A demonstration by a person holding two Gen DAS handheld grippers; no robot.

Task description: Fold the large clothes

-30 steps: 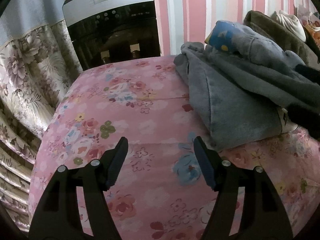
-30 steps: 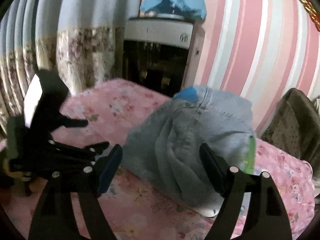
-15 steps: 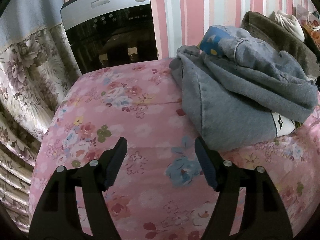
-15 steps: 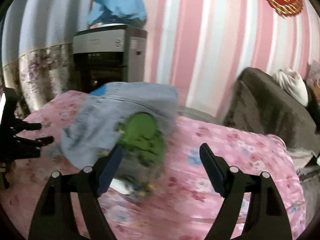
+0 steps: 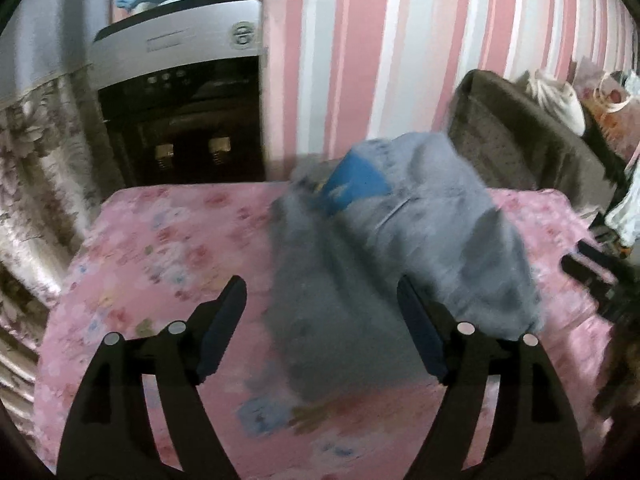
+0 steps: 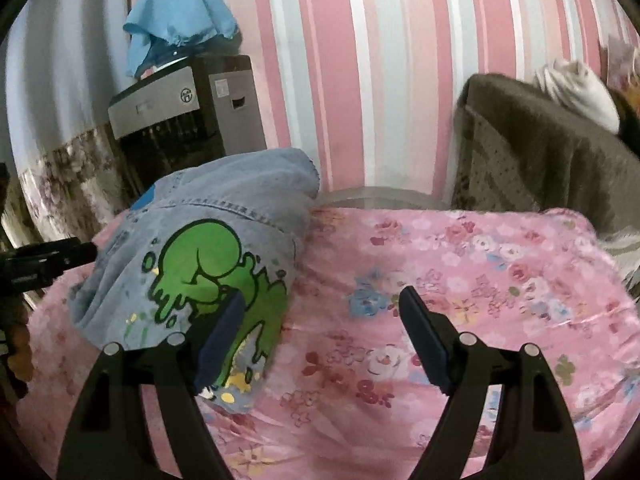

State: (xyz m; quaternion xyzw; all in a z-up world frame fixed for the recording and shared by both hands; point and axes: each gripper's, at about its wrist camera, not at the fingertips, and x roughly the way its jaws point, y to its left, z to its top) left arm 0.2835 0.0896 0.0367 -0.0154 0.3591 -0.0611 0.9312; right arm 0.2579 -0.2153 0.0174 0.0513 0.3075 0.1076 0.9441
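The grey denim garment (image 6: 224,256) lay bundled in a loose heap on the pink floral bedcover (image 6: 480,280), toward the far edge nearest the striped wall (image 6: 360,60), its green cartoon print (image 6: 208,276) turned up in the right wrist view and a blue patch (image 5: 356,188) showing near its top in the left wrist view. To the right of the heap in the right wrist view, a broad stretch of bedcover was bare out to its far and right edges; in the left wrist view, blurred by motion, a similar bare stretch ran from the heap to the left edge of the bed. The left gripper (image 5: 322,320) hung above the cover with its jaws opening, the near end of the garment seen between the fingers but untouched by them. The right gripper (image 6: 322,320) was spread wide over bare cover, nothing between its fingers, its left finger in front of the print. Each gripper showed as a dark shape at the other view's side. Beyond the bed's far edge stood a silver and black water dispenser (image 6: 184,120) draped with a blue cloth (image 6: 180,32), beside a floral curtain (image 5: 36,184). A brown covered seat (image 6: 540,152) with a white bundle (image 6: 576,88) on it bordered the far right corner.
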